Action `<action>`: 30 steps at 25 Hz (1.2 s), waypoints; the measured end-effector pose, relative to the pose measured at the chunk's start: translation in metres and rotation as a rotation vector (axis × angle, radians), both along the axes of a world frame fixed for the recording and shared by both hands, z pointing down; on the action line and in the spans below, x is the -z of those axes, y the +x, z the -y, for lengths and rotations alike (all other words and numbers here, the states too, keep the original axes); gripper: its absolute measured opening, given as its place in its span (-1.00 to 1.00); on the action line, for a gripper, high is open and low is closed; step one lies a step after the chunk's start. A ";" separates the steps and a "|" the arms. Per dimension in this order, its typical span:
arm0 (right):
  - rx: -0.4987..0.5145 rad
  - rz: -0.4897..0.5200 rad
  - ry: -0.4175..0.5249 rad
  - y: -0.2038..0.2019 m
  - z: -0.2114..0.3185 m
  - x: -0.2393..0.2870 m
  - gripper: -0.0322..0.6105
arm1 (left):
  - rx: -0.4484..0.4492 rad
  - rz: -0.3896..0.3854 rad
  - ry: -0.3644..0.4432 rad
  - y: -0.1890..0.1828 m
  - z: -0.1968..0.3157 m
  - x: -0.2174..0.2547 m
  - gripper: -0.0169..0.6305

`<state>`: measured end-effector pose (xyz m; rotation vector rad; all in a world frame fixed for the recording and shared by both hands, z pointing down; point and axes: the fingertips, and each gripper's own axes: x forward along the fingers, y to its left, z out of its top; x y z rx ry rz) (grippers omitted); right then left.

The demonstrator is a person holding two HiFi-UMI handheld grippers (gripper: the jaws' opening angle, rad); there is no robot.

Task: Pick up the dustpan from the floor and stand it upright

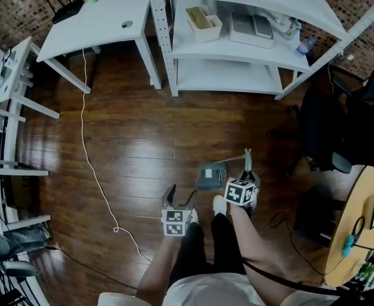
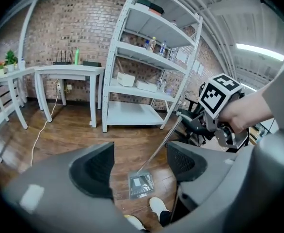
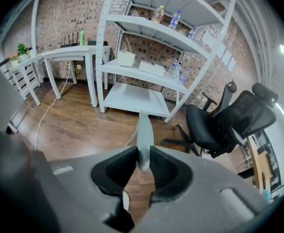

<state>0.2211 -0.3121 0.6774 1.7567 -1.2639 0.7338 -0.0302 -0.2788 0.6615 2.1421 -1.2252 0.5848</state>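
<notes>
R gripper [image 3: 143,163] clenched on dustpan [image 1: 209,177] handle [image 3: 144,130]. In head view, pan end at its 10 o'clock. L gripper [image 2: 139,165] released, empty, at 8 o'clock.

We look over a room of brick wall [image 3: 59,21] and dark wooden floor [image 1: 136,139]
White shelving unit [image 1: 225,76] beside a white desk [image 1: 104,24]; black office chair [image 3: 219,125] near a round wooden table [image 1: 360,234]; strip light [image 2: 258,51] overhead

The dustpan [image 1: 210,176] sits on the floor [image 1: 142,126] just ahead of the person's shoes [image 1: 219,204]. Beyond it stands a shelf rack [image 1: 225,76], with a desk [image 1: 104,21] to the rack's left and an office chair [image 1: 324,132] to its right. A cable [image 1: 88,146] runs from under the desk across the floor at the left, and a round table [image 1: 364,196] stands at the near right.
</notes>
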 end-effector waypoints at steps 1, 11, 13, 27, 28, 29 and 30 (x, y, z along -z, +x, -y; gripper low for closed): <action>-0.004 0.000 -0.009 -0.010 -0.001 0.000 -0.69 | 0.007 -0.006 0.008 -0.003 0.001 0.009 0.16; 0.103 0.144 -0.014 -0.090 -0.025 0.004 -0.53 | 0.066 -0.044 0.137 -0.036 0.004 0.091 0.17; 0.118 0.180 0.012 -0.097 -0.029 0.012 -0.40 | 0.064 -0.046 0.138 -0.043 -0.001 0.094 0.17; 0.282 0.456 0.354 -0.086 -0.137 0.135 0.24 | 0.018 -0.091 0.297 -0.004 -0.051 0.180 0.17; 0.290 0.452 0.403 -0.076 -0.134 0.151 0.27 | 0.024 -0.090 0.320 0.002 -0.059 0.190 0.17; 0.294 0.450 0.454 -0.066 -0.133 0.168 0.29 | 0.030 -0.087 0.345 0.008 -0.068 0.200 0.17; 0.297 0.452 0.508 -0.056 -0.134 0.186 0.30 | 0.036 -0.083 0.372 0.015 -0.079 0.210 0.17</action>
